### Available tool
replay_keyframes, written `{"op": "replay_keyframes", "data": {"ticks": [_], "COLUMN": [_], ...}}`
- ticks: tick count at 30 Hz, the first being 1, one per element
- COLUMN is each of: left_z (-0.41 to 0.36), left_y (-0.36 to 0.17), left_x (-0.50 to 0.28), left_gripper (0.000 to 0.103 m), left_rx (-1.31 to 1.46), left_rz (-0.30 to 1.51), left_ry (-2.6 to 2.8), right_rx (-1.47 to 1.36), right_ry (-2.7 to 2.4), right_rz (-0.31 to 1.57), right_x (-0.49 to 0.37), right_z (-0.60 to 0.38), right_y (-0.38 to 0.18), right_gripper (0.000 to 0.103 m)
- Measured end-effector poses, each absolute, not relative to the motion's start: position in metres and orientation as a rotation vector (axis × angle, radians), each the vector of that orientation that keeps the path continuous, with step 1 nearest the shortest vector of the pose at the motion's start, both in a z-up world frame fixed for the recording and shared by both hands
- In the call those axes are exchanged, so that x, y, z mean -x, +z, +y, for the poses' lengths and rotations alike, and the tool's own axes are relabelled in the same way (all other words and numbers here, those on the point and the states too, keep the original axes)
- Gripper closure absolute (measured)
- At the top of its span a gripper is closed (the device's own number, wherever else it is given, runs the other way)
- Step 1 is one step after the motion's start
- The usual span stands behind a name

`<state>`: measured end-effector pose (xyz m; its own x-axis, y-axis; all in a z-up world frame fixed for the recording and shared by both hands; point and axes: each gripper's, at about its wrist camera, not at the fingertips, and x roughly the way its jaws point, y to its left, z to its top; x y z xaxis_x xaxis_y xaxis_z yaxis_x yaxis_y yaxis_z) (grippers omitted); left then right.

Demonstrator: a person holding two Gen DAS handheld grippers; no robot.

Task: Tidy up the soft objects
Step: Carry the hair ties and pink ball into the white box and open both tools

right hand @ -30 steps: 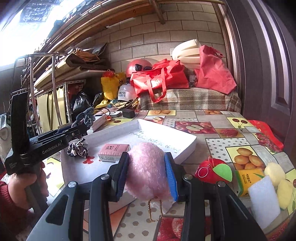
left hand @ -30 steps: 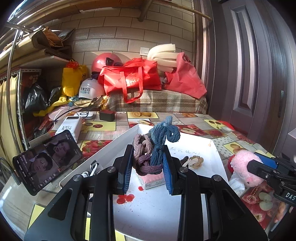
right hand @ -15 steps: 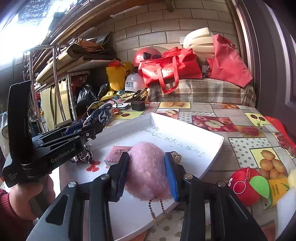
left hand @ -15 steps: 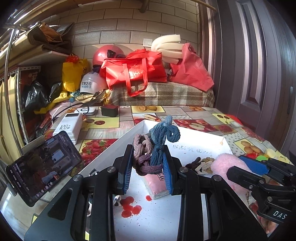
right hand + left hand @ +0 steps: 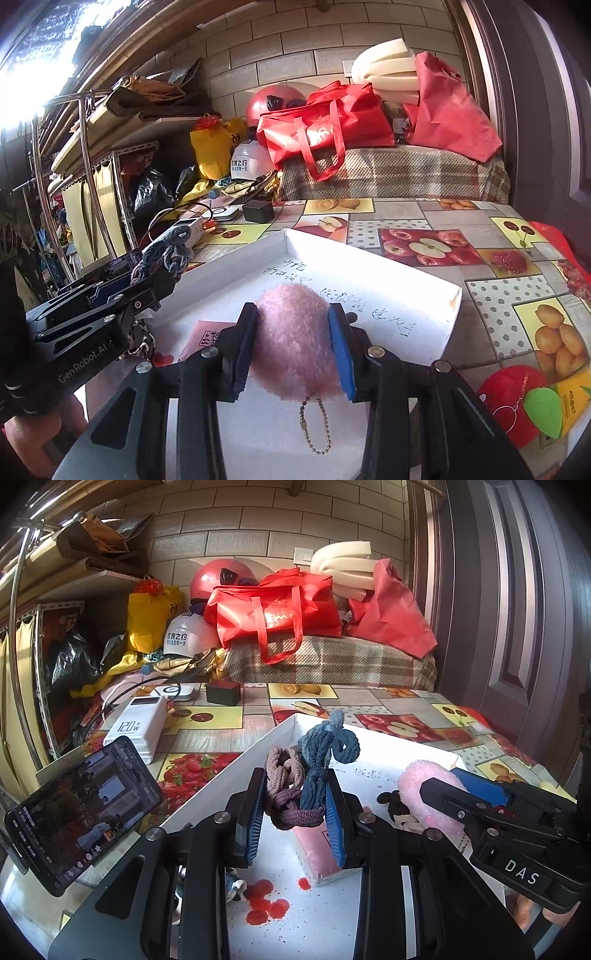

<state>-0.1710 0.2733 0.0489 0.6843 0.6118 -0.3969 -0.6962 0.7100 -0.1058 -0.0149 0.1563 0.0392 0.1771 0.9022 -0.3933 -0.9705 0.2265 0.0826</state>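
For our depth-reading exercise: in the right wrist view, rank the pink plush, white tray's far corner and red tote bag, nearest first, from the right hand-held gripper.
1. Pink plush, between the right hand-held gripper fingers.
2. White tray's far corner, ahead.
3. Red tote bag, back by the wall.

Readable markings

"120W" is printed on the power bank [image 5: 136, 728]; "DAS" on the right gripper [image 5: 436, 797]; "GenRobot.AI", seemingly, on the left gripper [image 5: 162, 273].

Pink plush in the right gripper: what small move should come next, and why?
Probably lower it a little and open the jaws. The right gripper is shut on the pink plush, which already hangs over the white tray, its bead chain dangling above the tray floor. The spot beneath looks bare, with the pink packet off to its left. The left gripper is shut on the hair ties.
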Motion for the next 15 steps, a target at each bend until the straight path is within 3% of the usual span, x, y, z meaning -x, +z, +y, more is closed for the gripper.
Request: {"op": "replay_keyframes", "data": {"ticks": [11, 15], "left_z": [0.269, 0.263], "left_y": [0.049, 0.048], "left_x": [0.164, 0.164], "left_gripper": [0.074, 0.07], "left_rx": [0.219, 0.185], "left_rz": [0.351, 0.347], "left_ry": [0.751, 0.786], "right_rx": [0.202, 0.204], "right_ry": [1.334, 1.33], "right_rz": [0.382, 0.376], "right_x": [0.016, 0.016], "right_z": [0.158, 0.158], "right_y": [0.04, 0.04], "right_gripper": [0.064, 0.059]}}
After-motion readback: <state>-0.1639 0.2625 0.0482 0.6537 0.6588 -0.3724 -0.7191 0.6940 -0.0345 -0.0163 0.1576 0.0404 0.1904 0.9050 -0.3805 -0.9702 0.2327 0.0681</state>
